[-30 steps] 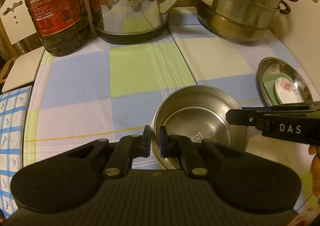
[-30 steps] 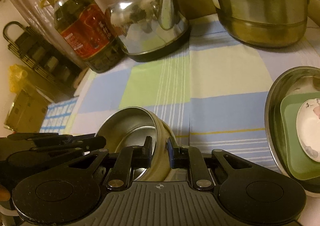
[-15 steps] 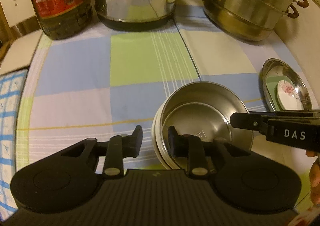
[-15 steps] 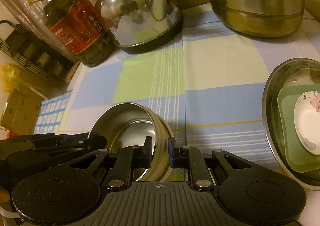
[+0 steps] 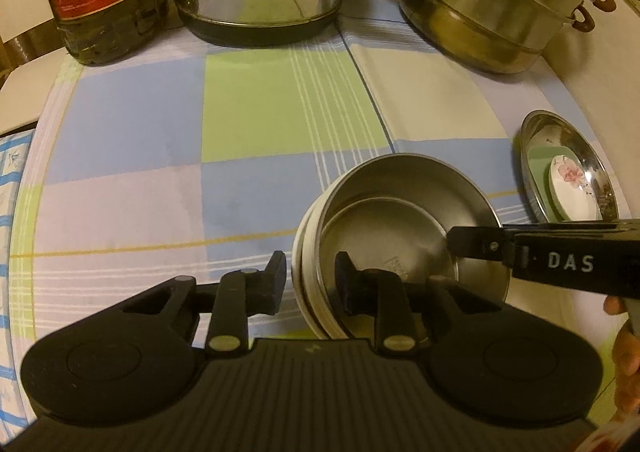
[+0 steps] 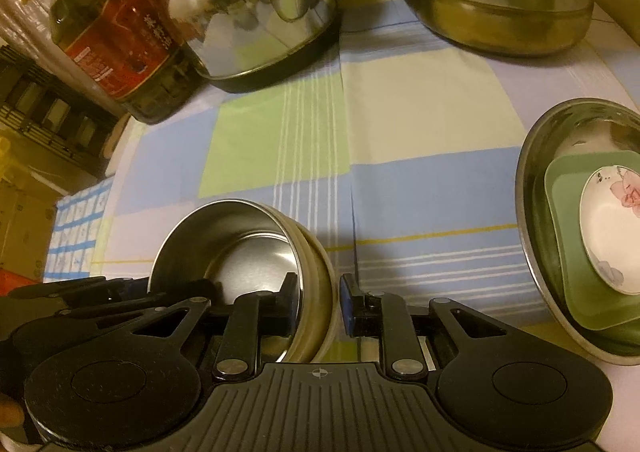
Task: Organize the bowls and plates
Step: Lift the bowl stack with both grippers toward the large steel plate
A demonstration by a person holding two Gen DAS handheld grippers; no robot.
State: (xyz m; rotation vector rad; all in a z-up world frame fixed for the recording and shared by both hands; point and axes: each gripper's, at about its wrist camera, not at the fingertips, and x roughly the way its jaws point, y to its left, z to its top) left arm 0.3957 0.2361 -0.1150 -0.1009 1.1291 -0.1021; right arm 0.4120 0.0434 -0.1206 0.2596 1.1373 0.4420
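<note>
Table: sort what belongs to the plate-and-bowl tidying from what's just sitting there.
Job: steel bowls, nested; steel basin holding green dish and flowered plate; left gripper; right gripper.

Bystanders: oil bottle, kettle, steamer pot, checked cloth.

Tablecloth [image 5: 256, 120]: checked, pale blue, green, cream, lilac; white and yellow stripes. Steel bowl [image 5: 400, 220]: silver inside, cream outer band. Small dish [image 6: 612, 228]: white, pink flower. Square plate [image 6: 576, 292]: green. Oil bottle [image 6: 116, 52]: red label. Tools: black.
</note>
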